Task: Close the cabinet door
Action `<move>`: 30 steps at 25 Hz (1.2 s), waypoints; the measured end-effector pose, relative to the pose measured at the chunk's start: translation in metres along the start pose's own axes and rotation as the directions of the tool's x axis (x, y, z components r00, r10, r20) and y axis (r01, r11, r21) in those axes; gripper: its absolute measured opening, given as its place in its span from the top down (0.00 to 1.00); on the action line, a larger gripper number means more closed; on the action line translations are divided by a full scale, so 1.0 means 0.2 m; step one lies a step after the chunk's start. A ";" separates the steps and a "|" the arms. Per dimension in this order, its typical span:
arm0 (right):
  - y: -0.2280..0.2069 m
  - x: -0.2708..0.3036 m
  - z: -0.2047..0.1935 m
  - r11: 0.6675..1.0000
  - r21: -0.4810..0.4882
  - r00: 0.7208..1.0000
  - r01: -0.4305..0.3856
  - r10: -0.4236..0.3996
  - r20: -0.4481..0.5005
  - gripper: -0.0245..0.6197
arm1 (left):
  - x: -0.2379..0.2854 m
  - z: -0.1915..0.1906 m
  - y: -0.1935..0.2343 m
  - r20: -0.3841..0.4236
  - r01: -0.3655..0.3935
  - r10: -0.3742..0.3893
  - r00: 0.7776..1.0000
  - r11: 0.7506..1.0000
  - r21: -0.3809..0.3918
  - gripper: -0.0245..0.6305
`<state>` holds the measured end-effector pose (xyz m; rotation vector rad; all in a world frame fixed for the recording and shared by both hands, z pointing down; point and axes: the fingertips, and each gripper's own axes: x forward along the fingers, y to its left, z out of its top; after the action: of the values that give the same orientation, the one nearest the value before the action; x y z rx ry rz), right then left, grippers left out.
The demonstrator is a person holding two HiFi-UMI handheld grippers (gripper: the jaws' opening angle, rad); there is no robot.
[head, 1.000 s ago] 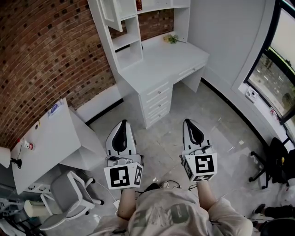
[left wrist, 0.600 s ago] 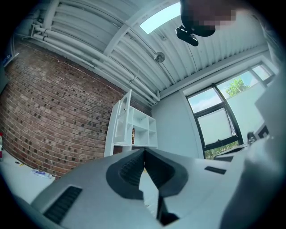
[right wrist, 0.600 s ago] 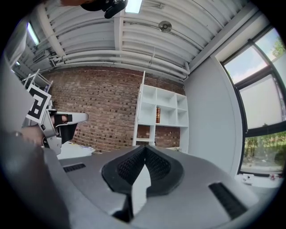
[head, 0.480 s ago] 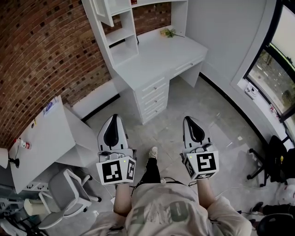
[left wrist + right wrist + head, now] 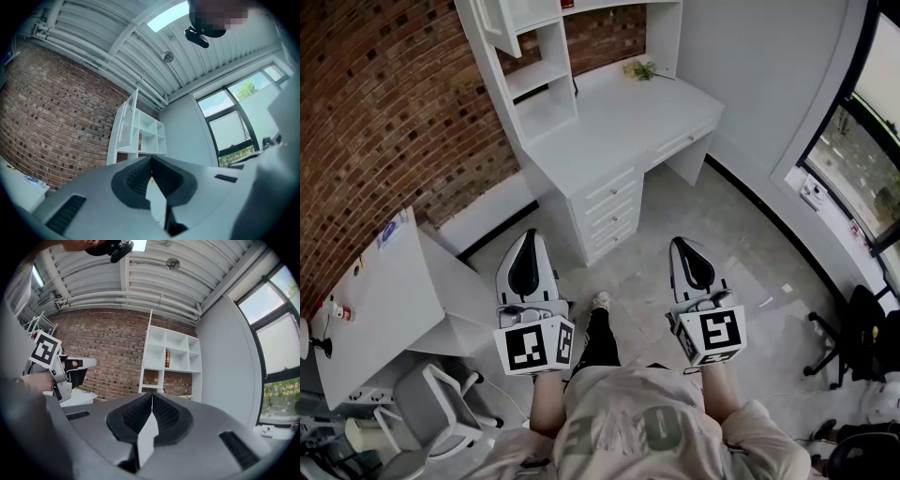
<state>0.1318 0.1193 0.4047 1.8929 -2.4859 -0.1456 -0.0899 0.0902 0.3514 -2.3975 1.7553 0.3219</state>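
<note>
Far left, the brick wall [image 5: 384, 112]. Next, the left hand-held gripper [image 5: 529, 240], held out over the floor [image 5: 750, 281], jaws pressed together, nothing between them. Up past it is the cabinet door [image 5: 500, 21], swung open off the left edge of the white shelf unit [image 5: 546, 56] at the tabletop's [image 5: 619, 117] back left corner. In the left gripper view the door [image 5: 130, 123] shows just above the jaw tips, angled out from the shelves. Over to the right hand-held gripper [image 5: 684, 246]: jaws together, empty, level with its partner. The door is well apart from both, ahead and to the left.
</note>
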 end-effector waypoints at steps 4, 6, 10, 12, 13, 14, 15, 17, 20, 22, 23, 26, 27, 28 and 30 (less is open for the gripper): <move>-0.07 0.27 0.00 1.000 -0.010 0.999 0.022 -0.022 -0.048 0.94 | 0.26 -0.03 0.09 0.013 0.010 -0.010 1.000 1.000 -0.008 0.94; -0.09 0.42 0.03 1.000 -0.024 0.999 0.019 -0.020 -0.046 0.94 | 0.40 -0.02 0.13 0.026 0.016 -0.016 1.000 1.000 -0.009 0.94; -0.11 0.74 0.11 1.000 -0.024 1.000 -0.006 0.006 -0.020 0.94 | 0.69 0.02 0.24 0.048 0.027 -0.026 0.999 0.999 -0.016 0.94; -0.10 0.89 0.17 0.999 -0.034 1.000 -0.022 0.021 -0.019 0.94 | 0.82 0.04 0.31 0.055 0.032 -0.030 0.998 0.999 -0.019 0.94; -0.10 0.97 0.20 0.999 -0.040 0.999 -0.033 0.034 0.007 0.94 | 0.89 0.04 0.34 0.059 0.033 -0.032 0.998 0.999 -0.019 0.94; -0.09 1.05 0.23 0.998 -0.048 0.999 -0.041 0.043 0.033 0.94 | 0.95 0.05 0.37 0.062 0.034 -0.033 0.998 0.999 -0.018 0.94; -0.10 1.12 0.26 0.998 -0.054 0.998 -0.043 0.046 0.050 0.94 | 1.01 0.05 0.41 0.064 0.035 -0.034 0.997 0.999 -0.018 0.94; -0.10 1.27 0.31 0.997 -0.062 0.996 -0.050 0.055 0.069 0.94 | 1.14 0.05 0.47 0.068 0.038 -0.037 0.997 0.999 -0.018 0.94; -0.11 1.49 0.37 0.996 -0.054 0.994 -0.073 0.078 0.078 0.94 | 1.32 0.04 0.56 0.069 0.046 -0.045 0.997 0.999 -0.011 0.94; -0.12 1.61 0.39 0.995 -0.037 0.993 -0.089 0.092 0.076 0.94 | 1.42 0.02 0.62 0.062 0.045 -0.044 0.997 0.999 -0.011 0.94; -0.12 1.67 0.40 0.995 -0.031 0.993 -0.092 0.095 0.074 0.94 | 1.47 0.01 0.65 0.058 0.043 -0.042 0.997 0.999 -0.014 0.94; -0.15 1.81 0.41 0.995 -0.025 0.993 -0.094 0.096 0.070 0.94 | 1.59 -0.03 0.73 0.049 0.036 -0.036 0.998 0.999 -0.018 0.94; -0.15 1.86 0.41 0.995 -0.021 0.993 -0.096 0.097 0.068 0.94 | 1.62 -0.04 0.75 0.046 0.033 -0.032 0.998 0.999 -0.018 0.94; -0.16 1.90 0.41 0.995 -0.016 0.993 -0.098 0.099 0.067 0.94 | 1.65 -0.05 0.77 0.043 0.029 -0.028 0.999 0.999 -0.018 0.94; -0.18 1.97 0.41 0.995 -0.008 0.993 -0.103 0.104 0.063 0.94 | 1.70 -0.07 0.80 0.041 0.019 -0.018 0.999 1.000 -0.021 0.94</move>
<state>0.0552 -0.2648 0.3031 1.7800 -2.6148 -0.2133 -0.1428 -0.2739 0.2767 -2.4023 1.7203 0.3863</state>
